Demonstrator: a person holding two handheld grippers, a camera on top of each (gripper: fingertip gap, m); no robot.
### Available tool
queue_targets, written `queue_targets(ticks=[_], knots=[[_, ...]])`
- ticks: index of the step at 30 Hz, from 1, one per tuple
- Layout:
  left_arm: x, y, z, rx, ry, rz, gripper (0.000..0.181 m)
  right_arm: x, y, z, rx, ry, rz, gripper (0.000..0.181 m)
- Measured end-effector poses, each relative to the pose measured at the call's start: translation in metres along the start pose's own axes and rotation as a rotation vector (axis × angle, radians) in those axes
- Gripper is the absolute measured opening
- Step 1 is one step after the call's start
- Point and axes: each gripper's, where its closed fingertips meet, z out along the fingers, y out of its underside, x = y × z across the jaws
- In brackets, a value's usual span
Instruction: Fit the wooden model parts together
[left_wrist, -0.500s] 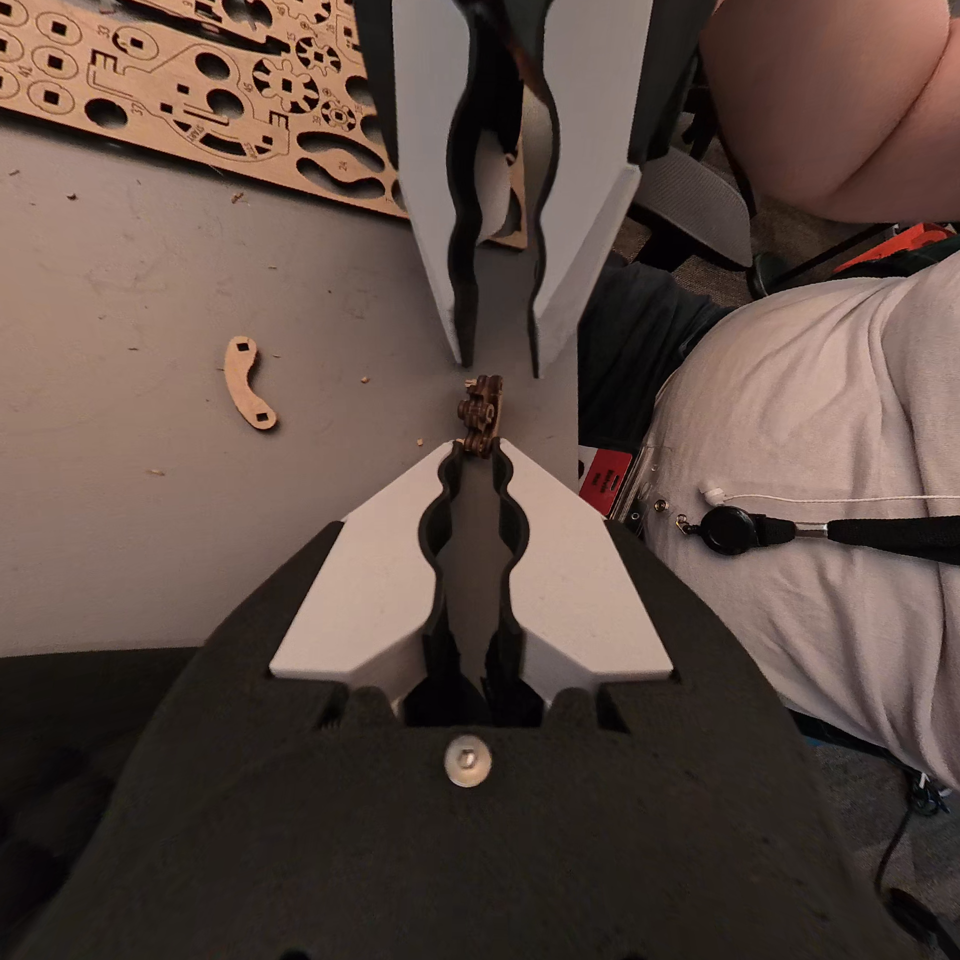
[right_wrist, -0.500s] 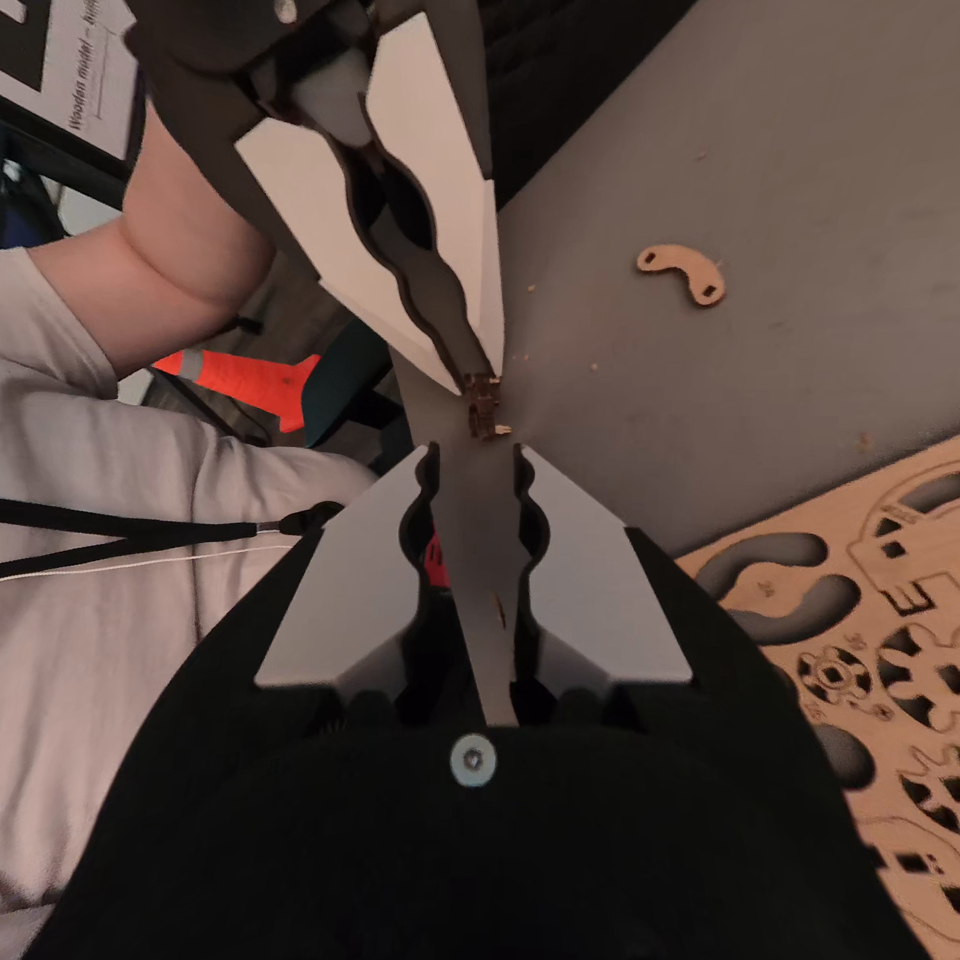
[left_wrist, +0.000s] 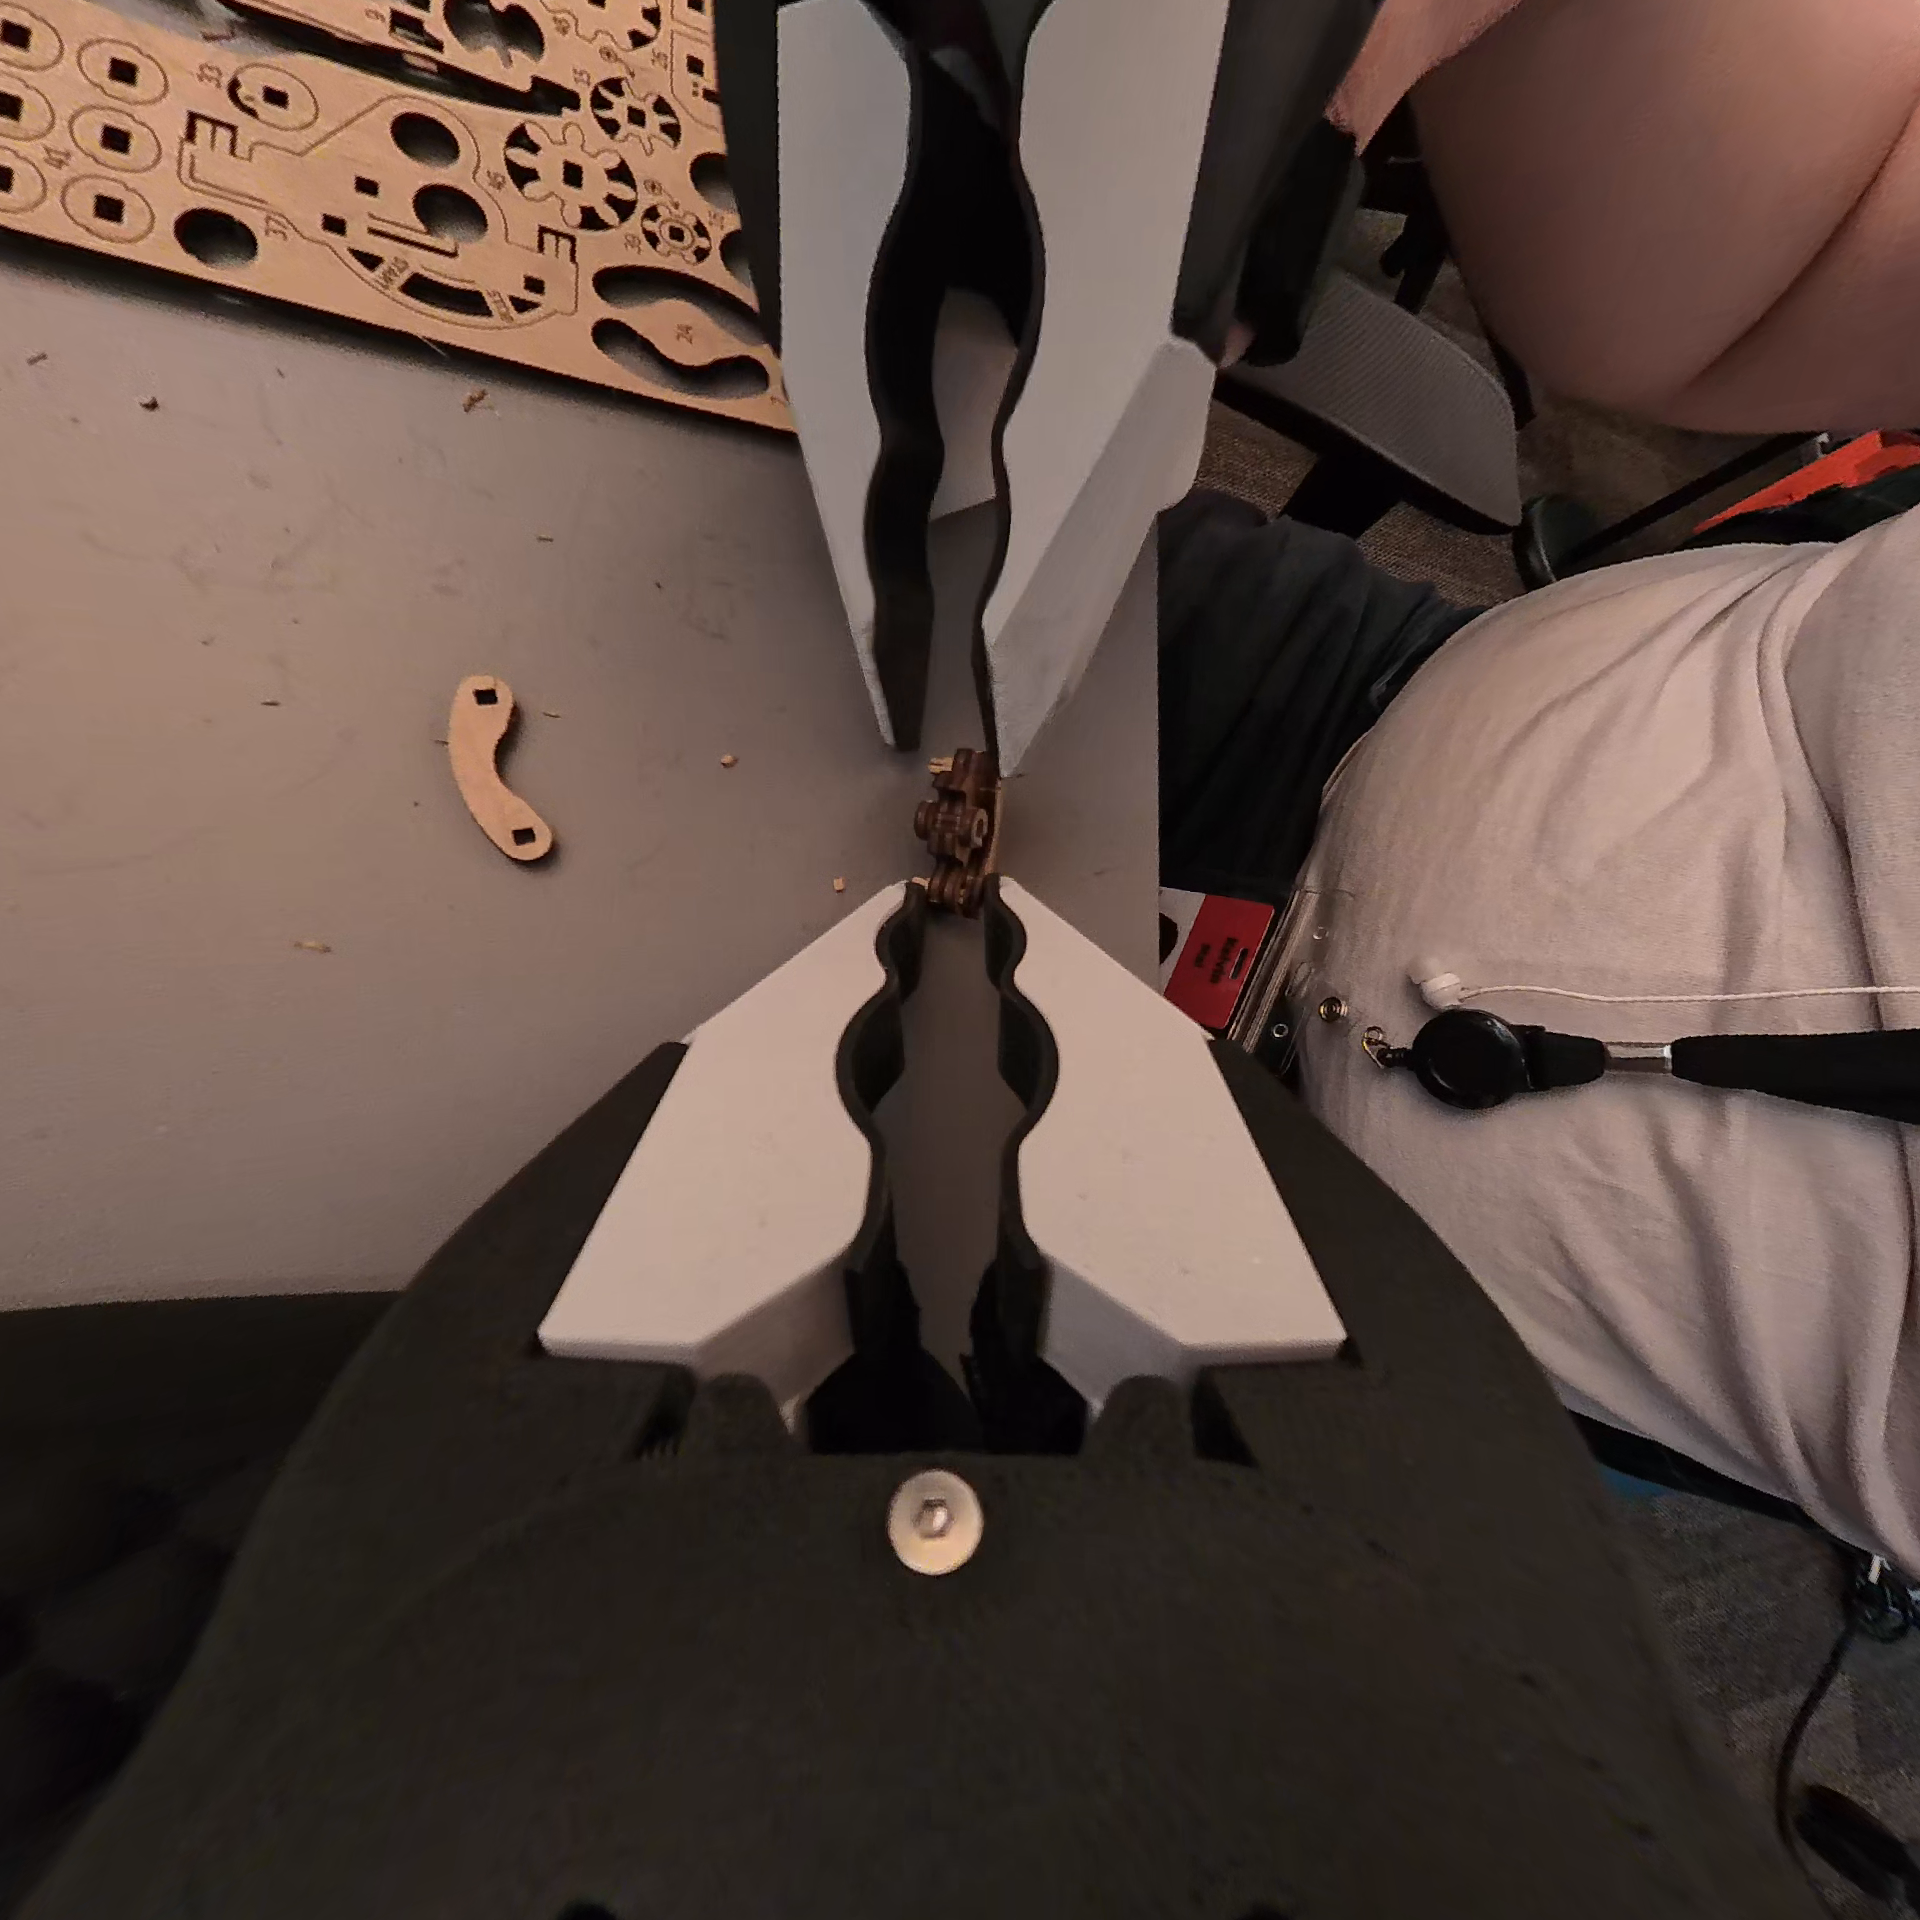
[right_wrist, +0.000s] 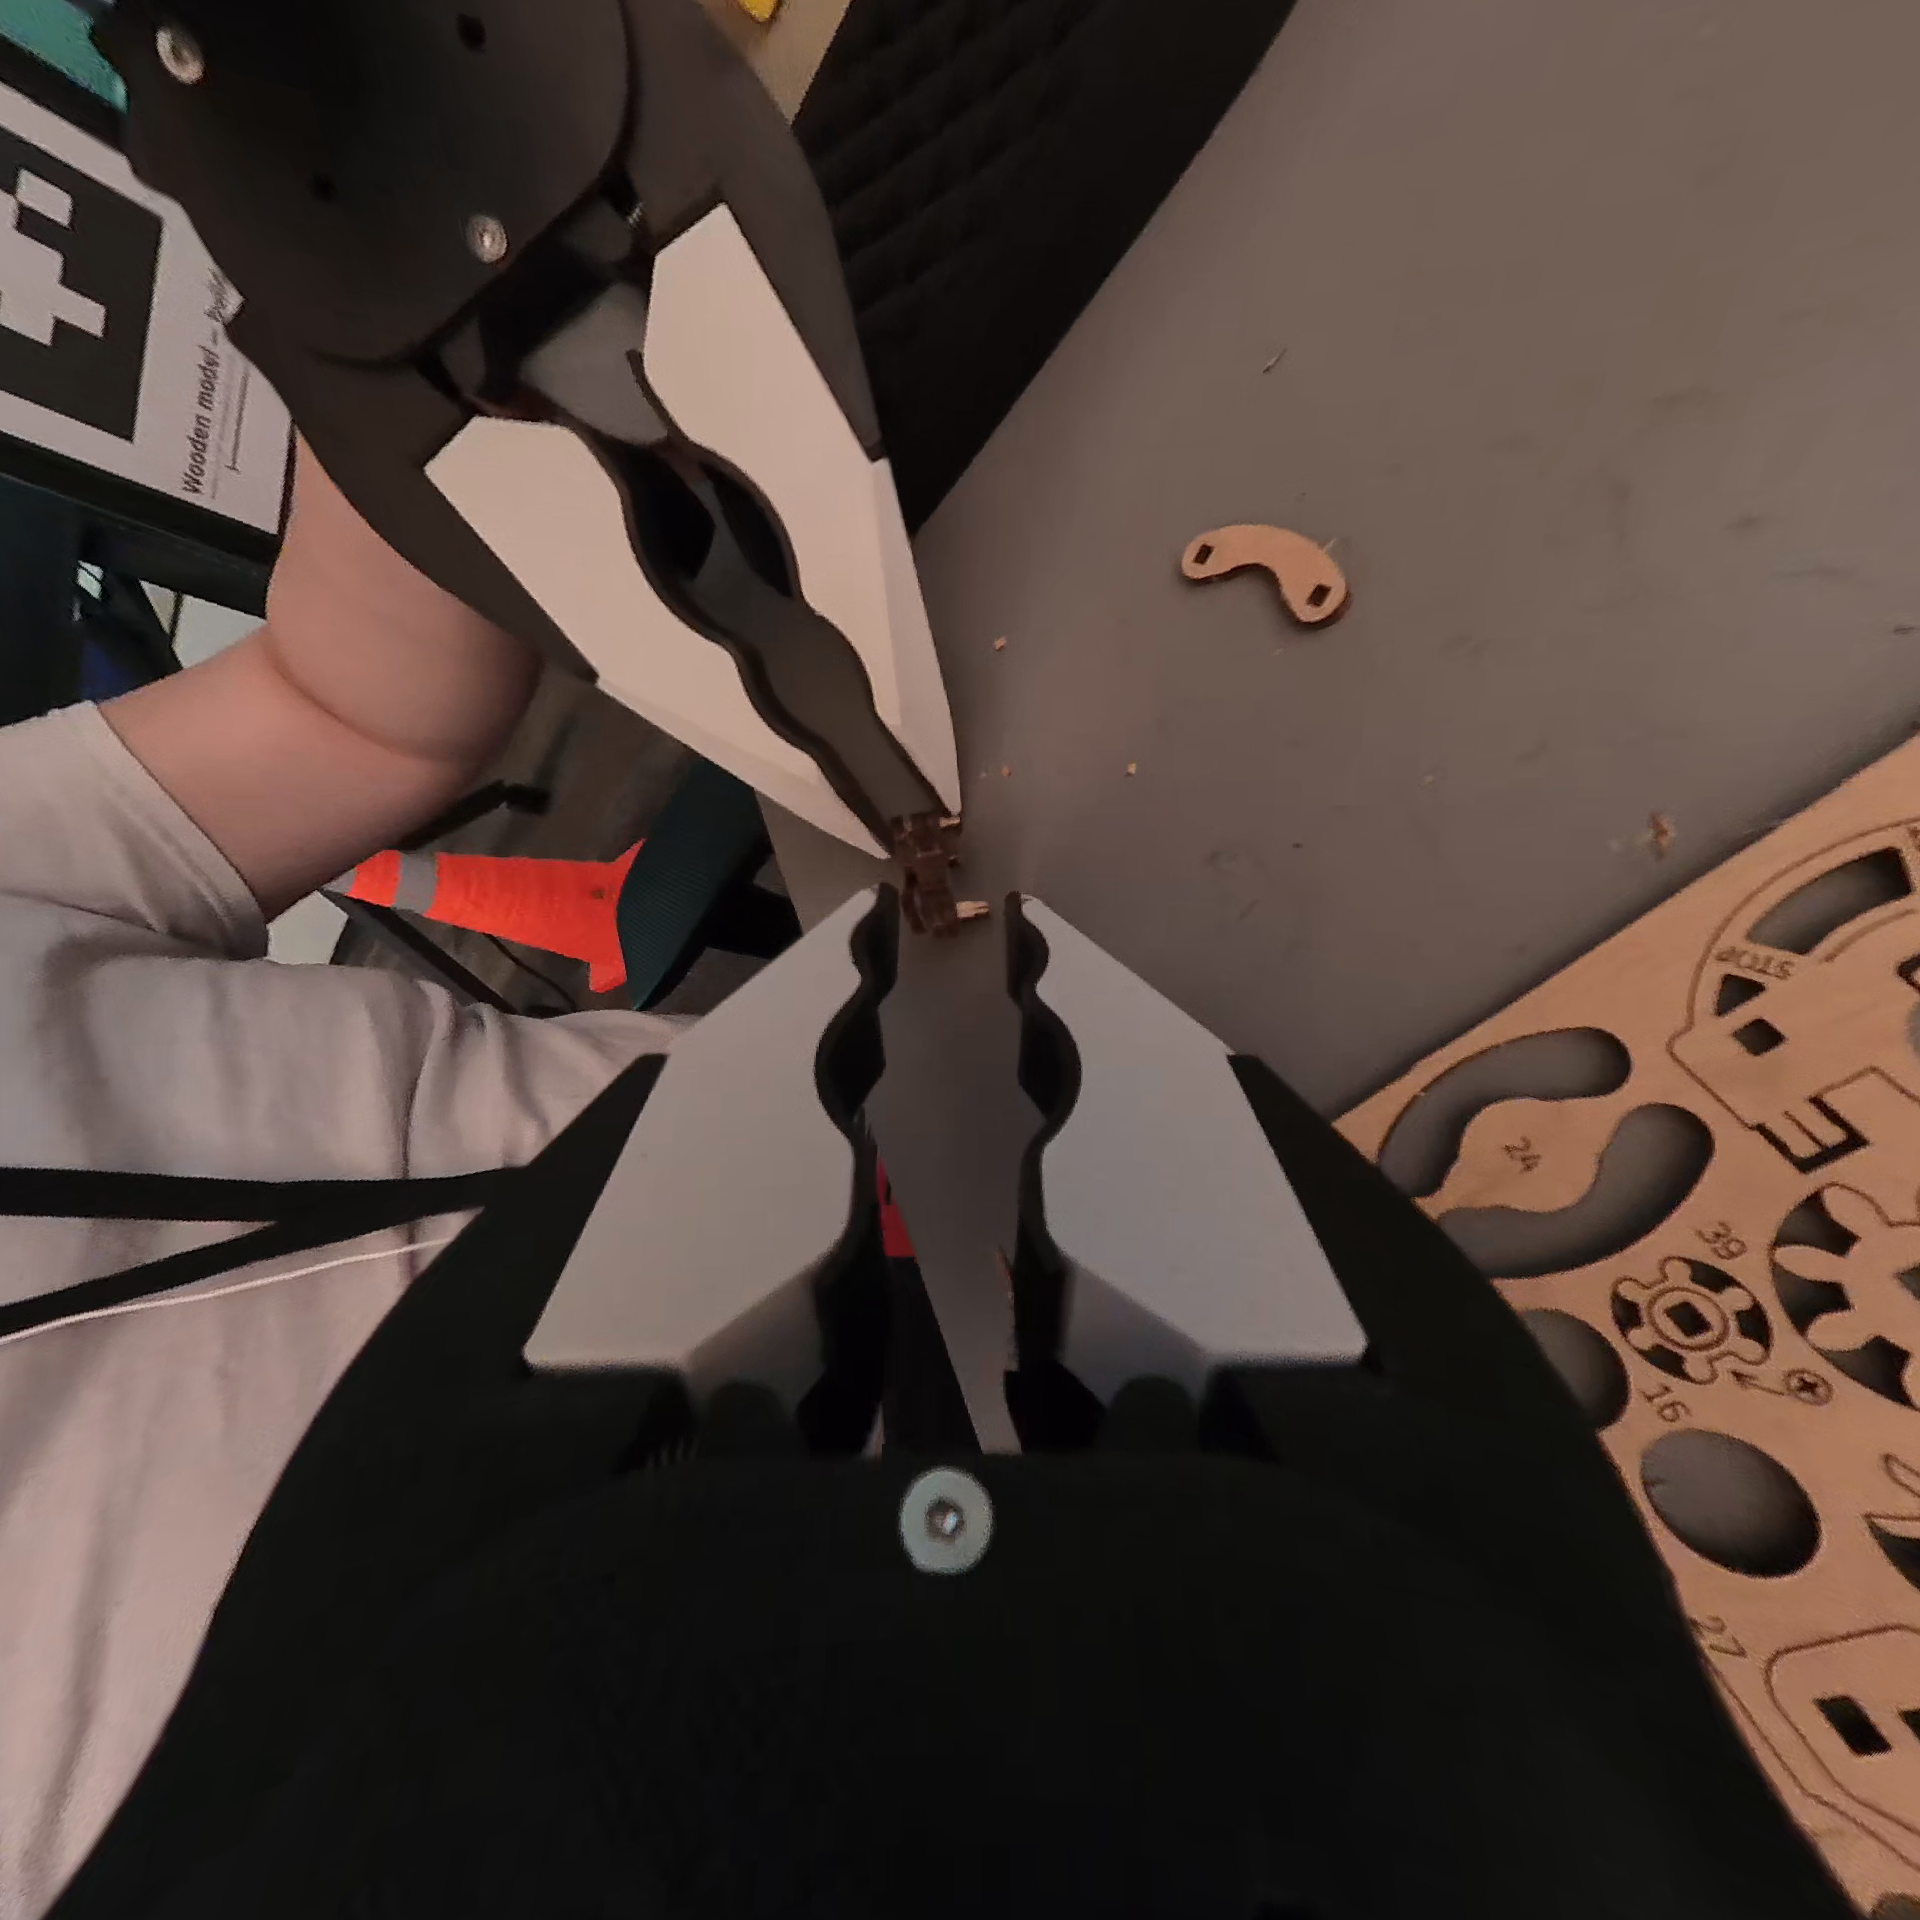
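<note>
At frame centre, the left tool (left_wrist: 954, 896) clamps a small dark wooden assembly (left_wrist: 958, 831); the right tool (right_wrist: 943, 906), fingers apart, brackets its far end.

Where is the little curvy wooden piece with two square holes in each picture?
Left wrist view: the curved wooden piece lies alone on the grey table, left of centre, standing up-and-down in the picture.
Right wrist view: the same piece is in the upper right, arched sideways.
Shared landmark: the dark wooden assembly pinched in the left gripper.
</note>
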Motion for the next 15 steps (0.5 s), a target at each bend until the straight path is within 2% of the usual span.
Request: queue_targets(ticks=[15], knots=[[-0.0001,0.0000,-0.0002,-0.002,0.006,-0.008,0.008,0.0021,-0.0028,-0.0031,0.022,0.008,-0.007,0.015]])
